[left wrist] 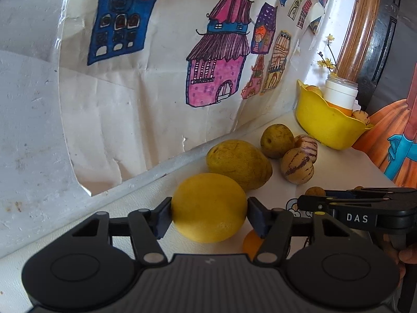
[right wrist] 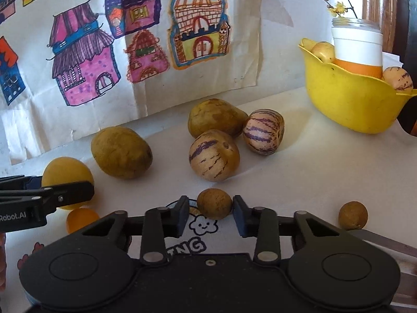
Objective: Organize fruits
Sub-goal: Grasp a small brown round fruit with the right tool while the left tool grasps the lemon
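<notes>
The left gripper (left wrist: 209,212) pinches a yellow lemon (left wrist: 209,207) between its pads. The right gripper (right wrist: 210,215) stands spread around a small brown fruit (right wrist: 214,203), pads not touching it

Both wrist cameras look forward, low and close over the table (right wrist: 299,161), sharing the yellow bowl (left wrist: 325,127).

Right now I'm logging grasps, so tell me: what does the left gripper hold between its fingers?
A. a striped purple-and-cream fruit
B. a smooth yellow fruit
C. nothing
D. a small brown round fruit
B: in the left wrist view the left gripper has both pads pressed against the sides of the smooth yellow fruit.
</notes>
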Motion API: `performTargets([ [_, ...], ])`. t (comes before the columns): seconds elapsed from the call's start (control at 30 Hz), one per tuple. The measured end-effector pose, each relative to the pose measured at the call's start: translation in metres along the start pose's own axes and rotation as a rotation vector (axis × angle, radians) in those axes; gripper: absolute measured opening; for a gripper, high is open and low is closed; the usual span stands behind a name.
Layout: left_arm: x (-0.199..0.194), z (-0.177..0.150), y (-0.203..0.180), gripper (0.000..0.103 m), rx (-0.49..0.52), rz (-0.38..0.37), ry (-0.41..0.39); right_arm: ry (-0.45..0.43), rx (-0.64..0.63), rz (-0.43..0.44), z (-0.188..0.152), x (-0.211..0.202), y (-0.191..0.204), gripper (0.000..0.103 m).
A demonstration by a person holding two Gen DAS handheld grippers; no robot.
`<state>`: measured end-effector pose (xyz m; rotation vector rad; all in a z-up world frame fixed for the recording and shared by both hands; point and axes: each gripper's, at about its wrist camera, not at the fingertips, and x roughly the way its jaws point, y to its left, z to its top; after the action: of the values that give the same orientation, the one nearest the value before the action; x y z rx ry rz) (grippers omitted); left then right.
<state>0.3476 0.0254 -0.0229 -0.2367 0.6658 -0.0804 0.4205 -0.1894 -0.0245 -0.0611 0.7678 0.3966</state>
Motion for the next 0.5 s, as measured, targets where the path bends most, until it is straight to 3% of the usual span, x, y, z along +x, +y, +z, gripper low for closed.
performTargets([
  [0.5, -0.016, 0.001, -0.002, 0.064, -0.023, 0.0, -0.003, -0.034, -0.017, 0.039, -0.008, -0.029, 0.006, 0.031],
])
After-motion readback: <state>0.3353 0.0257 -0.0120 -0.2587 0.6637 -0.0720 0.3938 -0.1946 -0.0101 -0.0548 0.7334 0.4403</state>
